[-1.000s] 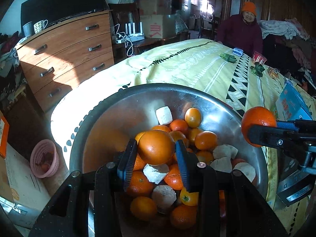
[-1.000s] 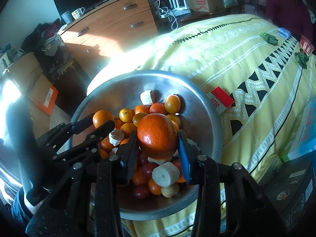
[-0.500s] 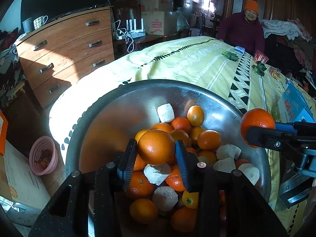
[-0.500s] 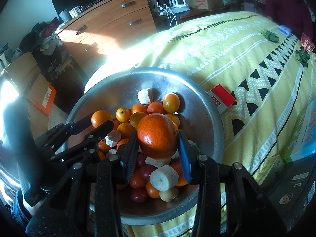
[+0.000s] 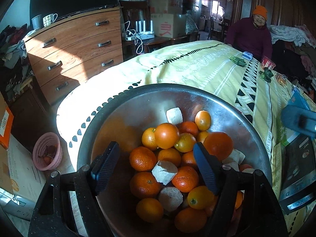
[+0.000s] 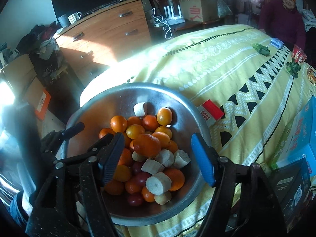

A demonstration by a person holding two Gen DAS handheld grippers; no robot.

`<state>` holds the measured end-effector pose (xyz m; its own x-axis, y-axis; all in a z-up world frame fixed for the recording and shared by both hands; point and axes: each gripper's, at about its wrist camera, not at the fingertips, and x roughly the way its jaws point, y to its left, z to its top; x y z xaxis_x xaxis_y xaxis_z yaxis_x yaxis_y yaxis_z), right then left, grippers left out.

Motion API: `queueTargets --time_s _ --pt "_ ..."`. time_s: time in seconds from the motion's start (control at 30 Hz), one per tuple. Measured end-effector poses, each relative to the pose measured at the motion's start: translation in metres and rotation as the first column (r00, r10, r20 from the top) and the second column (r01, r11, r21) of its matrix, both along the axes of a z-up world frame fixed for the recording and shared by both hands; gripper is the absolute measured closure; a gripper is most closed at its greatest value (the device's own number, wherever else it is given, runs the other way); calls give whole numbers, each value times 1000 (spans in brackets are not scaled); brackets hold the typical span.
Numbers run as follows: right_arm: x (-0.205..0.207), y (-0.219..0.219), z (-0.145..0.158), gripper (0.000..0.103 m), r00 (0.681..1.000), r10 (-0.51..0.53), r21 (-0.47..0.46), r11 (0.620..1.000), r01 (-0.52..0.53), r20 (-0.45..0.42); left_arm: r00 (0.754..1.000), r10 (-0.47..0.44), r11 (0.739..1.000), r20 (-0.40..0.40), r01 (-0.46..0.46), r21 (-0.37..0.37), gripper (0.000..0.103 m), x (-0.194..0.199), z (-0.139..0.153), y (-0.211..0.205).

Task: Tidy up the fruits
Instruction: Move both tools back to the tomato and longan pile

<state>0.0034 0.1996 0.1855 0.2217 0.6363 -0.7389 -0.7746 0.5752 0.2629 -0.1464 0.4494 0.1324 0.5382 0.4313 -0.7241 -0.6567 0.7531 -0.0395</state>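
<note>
Currently both claws hang over the round stainless steel bowl [image 5: 138, 106], jaws spread wide, nothing between them.

Left claw [image 5: 156, 164]: blue ribbed pads apart, above the near half of the pile. Right claw [image 6: 158, 158]: same, pads apart, above the pile's middle; its blurred blue tip shows at the right edge of the left wrist view.

Fruit is all in the bowl: heap of orange mandarins and small yellow-orange kumquats [image 5: 203, 117], pale cut banana chunks [image 6: 158, 181] mixed in, dark red cherry tomatoes [image 6: 135, 199] low in the pile. One large round orange [image 6: 147, 145] sits on top near centre, touching the chunks beside it. Another shiny orange [image 5: 166, 135] tops the far side in the left wrist view. One white chunk [image 5: 174, 115] lies apart against the far wall of the bowl.

Bowl sits on the yellow patterned bedspread [image 6: 227, 59] at the bed's near corner. Small red and white box [image 6: 210, 112] just beside the rim on the right. Blue carton [image 6: 302, 132] farther right. Wooden chest of drawers [image 5: 75, 49] behind, pink mesh basket [image 5: 46, 151] on the floor at left.
</note>
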Motion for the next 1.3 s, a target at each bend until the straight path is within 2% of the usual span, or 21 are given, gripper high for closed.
queueTargets --time_s 0.2,0.37,0.47,0.63,0.77,0.83,0.93,0.97,1.0,1.07,1.13,1.23,1.3 --pt "-33 -57 26 32 999 -15 129 992 11 30 997 4 1000 74 -3 -16 25 -18 15 -4" --pt "-85 -118 14 32 996 -25 107 994 16 84 983 -46 999 177 48 -10 24 -26 39 -31" --pt "-102 -163 -3 32 995 -79 84 994 73 67 964 -115 993 238 112 29 24 -21 56 -62" --pt "-114 -241 -22 32 975 -222 73 973 219 25 896 -237 971 376 228 67 23 -10 85 -125" --pt "-118 -297 -25 32 942 -334 90 940 330 38 839 -383 920 385 383 80 22 11 97 -187" --pt "-118 -320 -30 32 927 -376 86 924 373 16 799 -476 873 368 481 87 22 24 99 -226" --pt "-121 -350 -40 32 900 -435 77 897 435 -13 724 -609 783 324 615 99 21 40 95 -289" --pt "-123 -359 -43 32 894 -448 79 890 449 -24 700 -648 751 302 653 98 18 46 92 -310" --pt "-124 -368 -46 32 886 -462 84 882 463 -36 673 -684 717 281 691 89 14 53 86 -331" --pt "-129 -387 -54 32 870 -489 88 866 492 -55 631 -737 659 244 751 48 14 68 72 -364" --pt "-131 -406 -60 32 852 -519 91 847 524 -72 610 -765 626 205 780 14 14 85 55 -391" --pt "-130 -440 -75 33 816 -567 84 813 576 -108 598 -786 597 156 800 -55 17 117 23 -418" --pt "-129 -460 -83 33 795 -593 83 793 604 -127 598 -792 589 123 801 -108 29 144 -2 -430"
